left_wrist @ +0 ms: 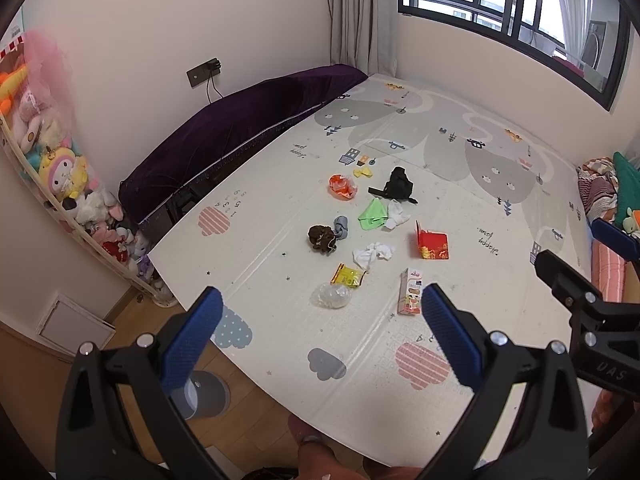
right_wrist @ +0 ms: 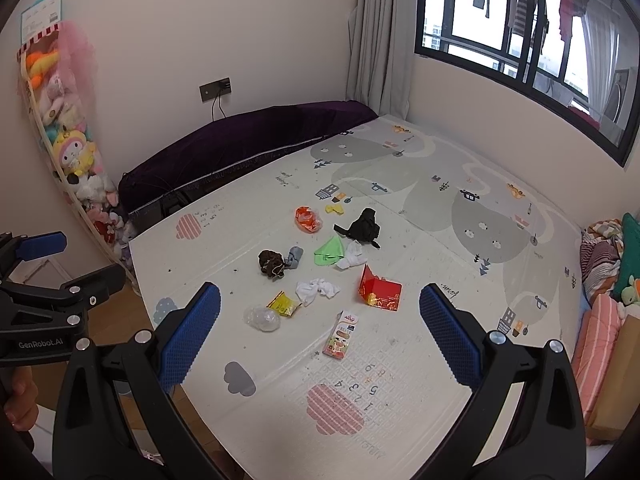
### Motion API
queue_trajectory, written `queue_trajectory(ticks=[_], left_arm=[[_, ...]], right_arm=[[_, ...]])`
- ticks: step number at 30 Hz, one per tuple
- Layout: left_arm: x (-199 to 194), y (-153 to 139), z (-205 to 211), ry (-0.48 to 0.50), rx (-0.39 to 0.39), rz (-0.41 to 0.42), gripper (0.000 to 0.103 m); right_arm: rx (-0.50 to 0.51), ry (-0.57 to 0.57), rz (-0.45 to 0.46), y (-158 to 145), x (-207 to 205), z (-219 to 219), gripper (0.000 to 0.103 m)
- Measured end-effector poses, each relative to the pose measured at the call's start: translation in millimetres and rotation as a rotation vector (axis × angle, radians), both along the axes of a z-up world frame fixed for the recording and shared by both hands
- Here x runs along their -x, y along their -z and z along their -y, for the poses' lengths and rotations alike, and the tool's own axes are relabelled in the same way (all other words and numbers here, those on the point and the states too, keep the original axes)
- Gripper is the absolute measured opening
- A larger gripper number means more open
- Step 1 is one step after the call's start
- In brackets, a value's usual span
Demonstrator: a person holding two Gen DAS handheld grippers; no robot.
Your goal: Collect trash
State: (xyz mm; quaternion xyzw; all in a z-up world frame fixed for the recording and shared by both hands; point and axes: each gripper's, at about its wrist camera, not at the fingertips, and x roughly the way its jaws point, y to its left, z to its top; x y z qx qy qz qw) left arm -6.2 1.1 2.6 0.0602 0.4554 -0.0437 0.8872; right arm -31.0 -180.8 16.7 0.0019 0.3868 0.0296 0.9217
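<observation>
Trash lies scattered on a patterned play mat: a pink carton, a clear plastic bag, a yellow wrapper, crumpled white tissue, a red box, a brown clump, green paper, an orange wrapper and a black item. My left gripper is open and empty, held above the mat's near edge. My right gripper is open and empty above the carton and red box.
A purple cushion lies along the left wall. A mesh bin of plush toys stands at the left. Folded bedding is piled at the right. A window is at the back. Wooden floor borders the mat.
</observation>
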Motion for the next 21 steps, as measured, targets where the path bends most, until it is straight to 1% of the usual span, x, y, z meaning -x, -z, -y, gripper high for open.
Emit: queue_trajectory(ticks=[21], left_arm=[[-1.2, -4.3, -1.8, -0.008, 0.003, -0.003, 0.099]], right_arm=[[-0.009, 0.008, 0.007, -0.4, 1.3, 3.6, 0.096]])
